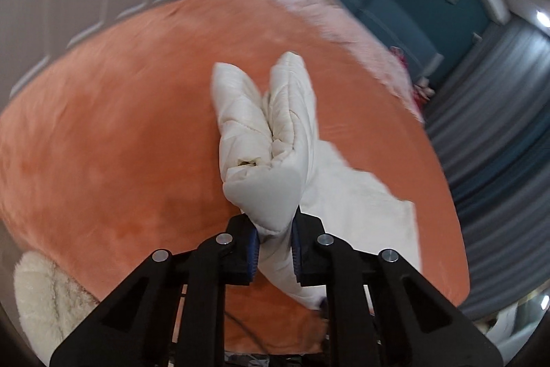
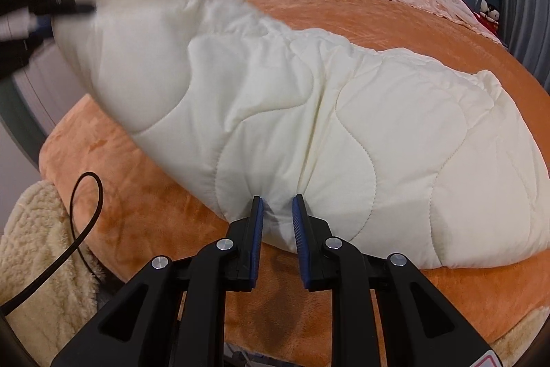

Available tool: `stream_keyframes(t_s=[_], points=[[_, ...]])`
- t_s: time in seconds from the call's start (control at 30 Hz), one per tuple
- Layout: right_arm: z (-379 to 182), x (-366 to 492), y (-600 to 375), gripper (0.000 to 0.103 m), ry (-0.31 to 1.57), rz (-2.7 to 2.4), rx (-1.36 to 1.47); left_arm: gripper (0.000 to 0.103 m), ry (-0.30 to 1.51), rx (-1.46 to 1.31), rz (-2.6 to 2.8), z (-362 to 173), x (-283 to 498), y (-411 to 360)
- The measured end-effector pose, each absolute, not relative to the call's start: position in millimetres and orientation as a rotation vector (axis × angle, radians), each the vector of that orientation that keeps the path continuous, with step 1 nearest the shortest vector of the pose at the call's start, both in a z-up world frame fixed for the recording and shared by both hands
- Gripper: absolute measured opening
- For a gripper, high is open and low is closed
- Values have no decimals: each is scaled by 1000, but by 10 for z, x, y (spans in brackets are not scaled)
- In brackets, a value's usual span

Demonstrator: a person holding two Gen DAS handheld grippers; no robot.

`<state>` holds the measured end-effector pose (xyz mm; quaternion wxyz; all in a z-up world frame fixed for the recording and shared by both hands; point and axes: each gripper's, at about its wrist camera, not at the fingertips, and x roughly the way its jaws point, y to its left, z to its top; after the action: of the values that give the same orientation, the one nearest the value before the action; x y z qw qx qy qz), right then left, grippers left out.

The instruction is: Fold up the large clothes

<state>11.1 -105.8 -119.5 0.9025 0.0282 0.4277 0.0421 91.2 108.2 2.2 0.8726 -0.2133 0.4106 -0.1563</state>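
Left gripper [image 1: 274, 231] clamped on bunched corner of cream quilt [image 2: 309, 112], lifted above orange bedspread [image 2: 144, 205]. Right gripper [image 2: 277, 212] pinching quilt's near edge, low on bed.

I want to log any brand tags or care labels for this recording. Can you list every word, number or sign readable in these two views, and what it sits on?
None can be read.
The white quilt shows only stitching, no tag or print.
A red-and-white sticker corner on the right gripper body is cut off by the frame edge; nothing legible.
The red plush items by the headboard are too small to read.
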Motion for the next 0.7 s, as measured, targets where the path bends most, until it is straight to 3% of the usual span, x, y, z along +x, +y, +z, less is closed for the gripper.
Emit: stream_keyframes(t_s=[0.33,0.7], points=[[-578,-507,-1493,19,820,90,23,14,775,-143,-565,728,595,-348],[-453,-1281,-2262,20,831,-70,20,14,913,80,-724,89,428,-1919]])
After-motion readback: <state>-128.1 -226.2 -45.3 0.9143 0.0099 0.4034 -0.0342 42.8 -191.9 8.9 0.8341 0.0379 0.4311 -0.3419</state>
